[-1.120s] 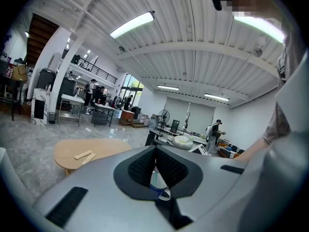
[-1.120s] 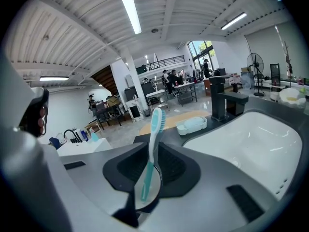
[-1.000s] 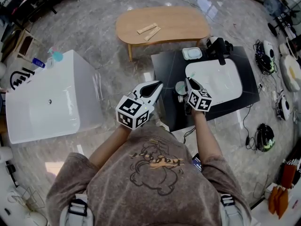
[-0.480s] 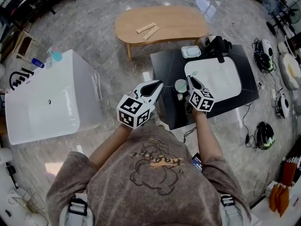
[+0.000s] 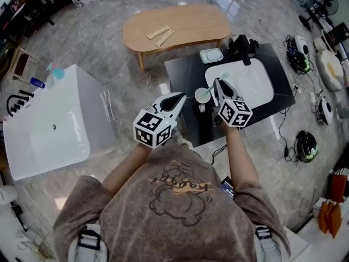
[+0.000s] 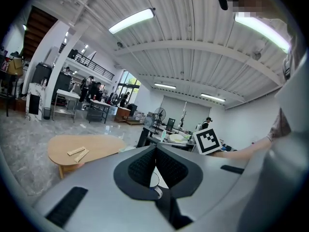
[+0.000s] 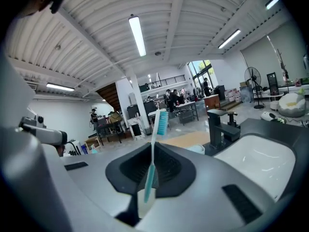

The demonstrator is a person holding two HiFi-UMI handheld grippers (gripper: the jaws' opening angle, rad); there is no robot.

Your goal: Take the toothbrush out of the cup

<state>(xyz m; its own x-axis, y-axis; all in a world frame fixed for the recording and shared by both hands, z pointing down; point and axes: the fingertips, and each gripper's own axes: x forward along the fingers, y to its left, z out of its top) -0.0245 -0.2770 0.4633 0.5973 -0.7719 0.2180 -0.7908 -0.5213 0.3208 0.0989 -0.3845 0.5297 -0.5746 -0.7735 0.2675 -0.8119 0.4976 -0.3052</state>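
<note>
My right gripper (image 5: 216, 85) (image 7: 153, 151) is shut on the teal toothbrush (image 7: 155, 149), whose handle runs up between the jaws. Its bristle head (image 7: 161, 122) stands upright above them. In the head view the toothbrush (image 5: 209, 90) hangs just above and to the right of the pale cup (image 5: 202, 96). The cup stands on the black counter (image 5: 188, 119) beside the sink. My left gripper (image 5: 179, 98) (image 6: 155, 151) is shut with nothing in it and hovers just left of the cup.
A white basin (image 5: 245, 89) is set in the black counter, with a black tap (image 5: 242, 45) and a soap dish (image 5: 210, 55) behind it. A wooden table (image 5: 174, 29) stands beyond. A white bathtub (image 5: 49, 124) lies to the left. Cables and gear litter the floor at right.
My right gripper has risen with the toothbrush, drawing it up away from the cup. The left gripper has stayed where it was.
</note>
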